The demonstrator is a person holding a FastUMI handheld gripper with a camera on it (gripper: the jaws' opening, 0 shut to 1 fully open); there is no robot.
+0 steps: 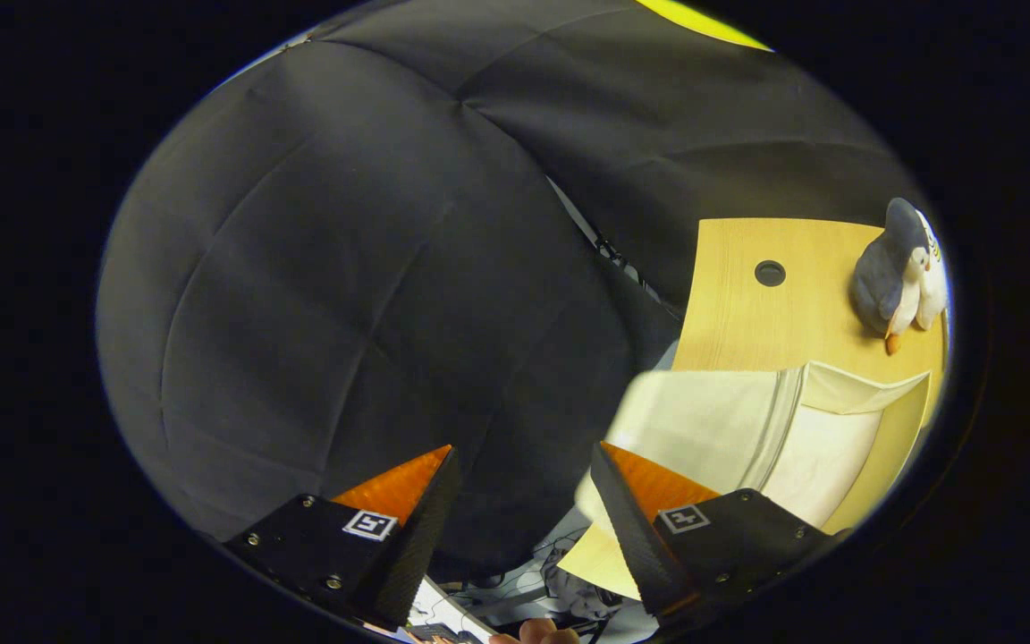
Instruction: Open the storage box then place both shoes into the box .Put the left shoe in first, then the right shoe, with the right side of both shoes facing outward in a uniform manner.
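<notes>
My gripper [524, 519] is open, with a wide gap and nothing between its fingers. It is tilted and faces mostly the black cloth wall. Off to the right of the right finger [636, 528] lies the cream fabric storage box [747, 429] on the wooden table [747, 313]. Its zippered lid looks partly lifted, showing a pale inside. The box sits beside and beyond the right finger, not between the fingers.
A grey and white plush penguin [899, 268] lies on the table beyond the box, next to a round cable hole [770, 273]. The table's edge runs just right of the cloth wall. Fingertips of a person's hand [537, 633] and some cables show below the fingers.
</notes>
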